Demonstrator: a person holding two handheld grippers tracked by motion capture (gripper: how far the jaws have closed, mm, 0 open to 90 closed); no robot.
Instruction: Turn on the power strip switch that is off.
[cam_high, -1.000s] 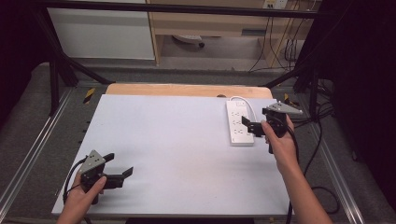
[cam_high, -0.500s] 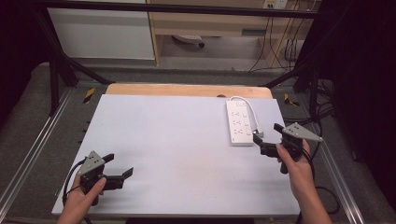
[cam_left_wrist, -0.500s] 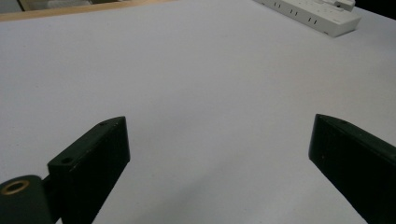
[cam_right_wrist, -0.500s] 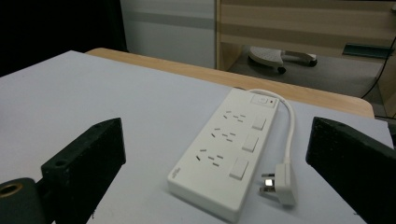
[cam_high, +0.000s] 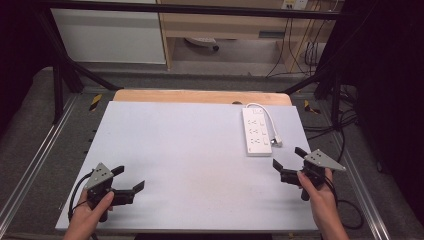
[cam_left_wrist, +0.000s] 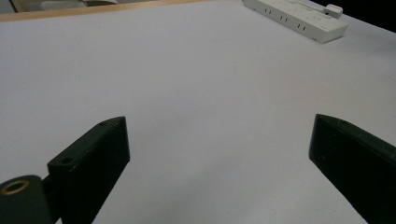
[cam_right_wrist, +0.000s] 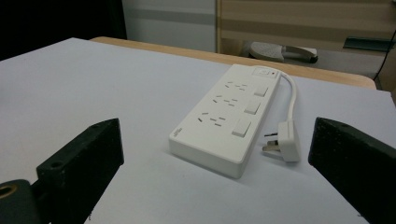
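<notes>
My right tongs (cam_high: 289, 163) have drawn back toward me, off the white power strip (cam_high: 256, 132), which now lies just ahead, its plug (cam_right_wrist: 285, 138) beside it. Both tongs gape empty; left tongs (cam_high: 129, 178) unmoved on the counter (cam_high: 190, 150). Plug prongs partly hidden.

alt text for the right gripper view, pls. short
A white power strip lies flat on a pale grey table, straight ahead of the open right gripper, whose two black jaws stand wide apart and hold nothing. The strip's white plug rests on the table beside it, joined by a short curved cord.
</notes>
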